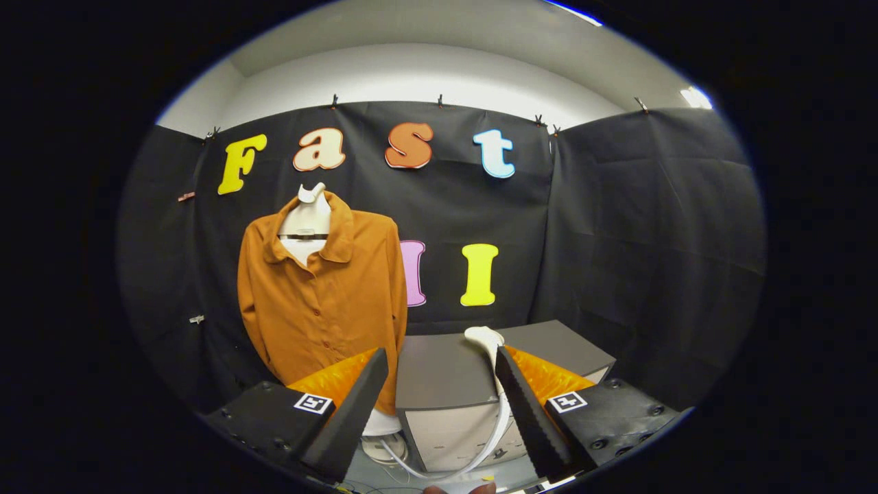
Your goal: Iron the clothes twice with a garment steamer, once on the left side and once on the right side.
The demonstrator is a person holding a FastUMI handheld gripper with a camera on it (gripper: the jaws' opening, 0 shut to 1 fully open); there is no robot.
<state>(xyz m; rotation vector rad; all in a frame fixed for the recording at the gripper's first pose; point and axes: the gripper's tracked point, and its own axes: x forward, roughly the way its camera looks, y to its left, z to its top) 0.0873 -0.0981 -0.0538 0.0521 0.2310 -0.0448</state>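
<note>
An orange button-up shirt [322, 295] hangs on a white mannequin form [306, 216] against the black wall, beyond and to the left of my left finger. The white steamer head [483, 337] lies on top of a grey cabinet [446, 374], just ahead of my right fingertip. Its white hose [480, 449] runs down the cabinet front and loops along the floor towards a white base unit [383, 427] that stands under the shirt. My gripper [440, 353] is open, with nothing between its fingers; the cabinet top shows in the gap.
Black cloth walls close the booth at the back and on the right. The cabinet stands right of the shirt, with pale drawer fronts [453, 432] facing me. Thin cables lie on the floor near the base unit.
</note>
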